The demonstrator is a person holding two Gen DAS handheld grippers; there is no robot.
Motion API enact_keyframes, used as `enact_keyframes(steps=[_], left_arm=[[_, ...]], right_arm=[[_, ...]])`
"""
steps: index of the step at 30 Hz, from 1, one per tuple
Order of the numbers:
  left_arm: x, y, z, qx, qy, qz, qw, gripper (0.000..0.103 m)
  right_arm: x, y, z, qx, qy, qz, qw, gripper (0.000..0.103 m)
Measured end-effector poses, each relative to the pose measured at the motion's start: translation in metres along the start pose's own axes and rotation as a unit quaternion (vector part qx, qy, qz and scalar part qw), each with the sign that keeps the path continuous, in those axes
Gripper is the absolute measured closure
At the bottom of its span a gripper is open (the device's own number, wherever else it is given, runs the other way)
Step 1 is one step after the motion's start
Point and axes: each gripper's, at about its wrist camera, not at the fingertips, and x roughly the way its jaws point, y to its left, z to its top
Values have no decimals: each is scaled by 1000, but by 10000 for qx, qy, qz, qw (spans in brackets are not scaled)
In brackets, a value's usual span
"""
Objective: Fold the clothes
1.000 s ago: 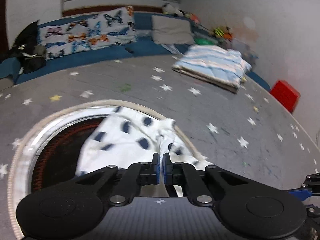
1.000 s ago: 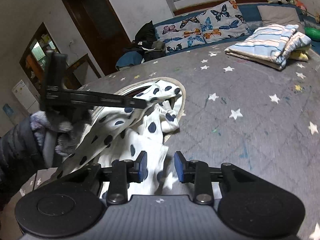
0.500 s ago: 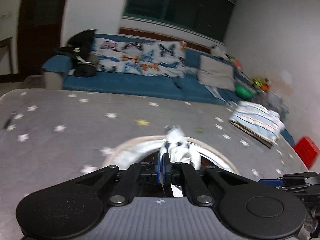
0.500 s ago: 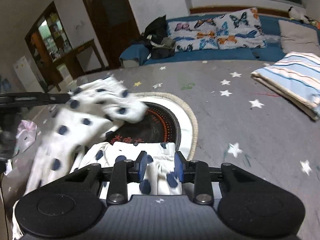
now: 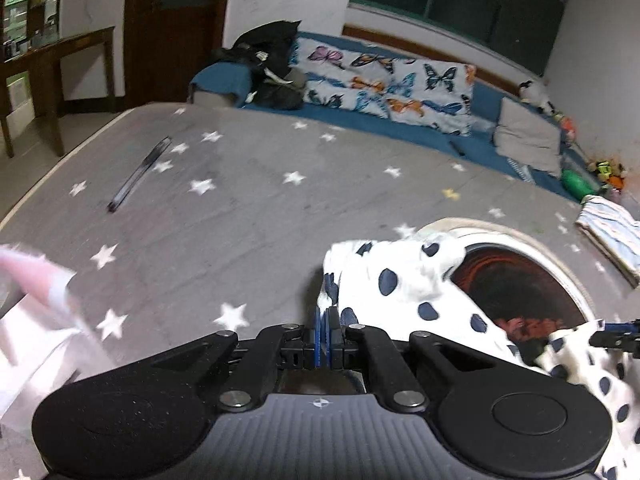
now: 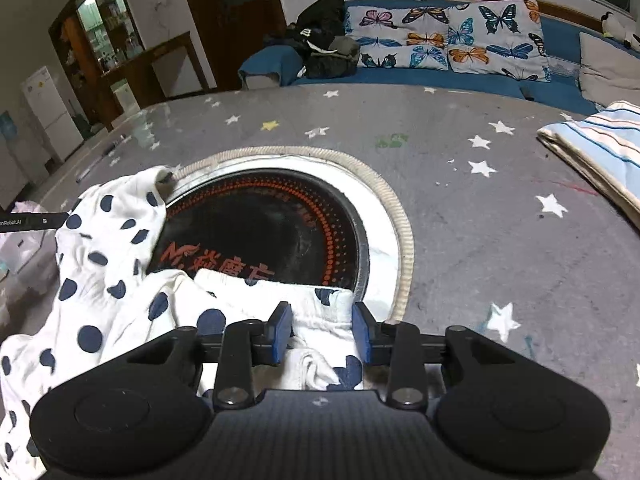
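A white garment with dark blue dots (image 6: 116, 264) lies on the grey star-patterned table, draped over the left and near rim of a round black cooktop (image 6: 272, 232). In the left wrist view the garment (image 5: 404, 280) stretches to the right from my left gripper (image 5: 327, 320), which is shut on its edge. My right gripper (image 6: 322, 330) is open, its blue pads on either side of a bunched fold of the garment's near edge. The left gripper's tip shows at the far left of the right wrist view (image 6: 32, 220).
A folded blue-striped cloth (image 6: 600, 148) lies at the table's right. A dark pen-like stick (image 5: 140, 174) lies at the far left. A pink-white cloth (image 5: 36, 312) is at the near left. A blue sofa with butterfly cushions (image 6: 448, 40) is behind the table.
My left gripper has carried the garment's edge leftward and down, off the cooktop, spreading it across the table. The right gripper stayed open at the near edge, and the cooktop is now largely uncovered.
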Motion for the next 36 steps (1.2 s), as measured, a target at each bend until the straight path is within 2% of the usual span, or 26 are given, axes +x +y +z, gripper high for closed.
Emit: enact_keyframes(steps=[2, 3, 9, 14, 21, 23, 24, 26, 27, 29, 31, 36], left_arm=[[2, 3, -1, -5, 24, 28, 10000, 100], [3, 3, -1, 5, 31, 38, 10000, 100], [14, -4, 7, 100, 59, 52, 9999, 100], [24, -4, 13, 171, 98, 104, 9998, 99], [32, -6, 18, 259, 97, 263, 9993, 96], [30, -6, 20, 286, 35, 303, 9991, 90], [29, -7, 22, 292, -9, 318, 9991, 85], [25, -8, 24, 302, -117, 326, 9989, 84], [23, -10, 26, 308, -165, 298, 9989, 84], [21, -15, 29, 334, -238, 173, 9990, 85], [23, -23, 31, 431, -238, -2, 9988, 85], [51, -40, 41, 494, 44, -336, 9982, 85]], right_arm=[[2, 1, 2, -62, -6, -37, 10000, 92], [1, 1, 4, -73, -18, -80, 9999, 94], [-13, -9, 35, -344, -508, -742, 9954, 96], [-26, -20, 67, -578, -987, -1398, 9836, 96], [-17, -40, 67, -423, -799, -1498, 9846, 92], [-14, -45, 67, -378, -745, -1527, 9847, 91], [-12, -48, 67, -356, -718, -1541, 9848, 87], [-10, -53, 67, -312, -664, -1569, 9849, 80], [-8, -56, 67, -289, -637, -1583, 9849, 74], [-5, -61, 67, -246, -576, -1594, 9852, 69], [-2, -54, 59, -237, -370, -1232, 9914, 68], [15, -41, 51, -168, -55, -1004, 9948, 64]])
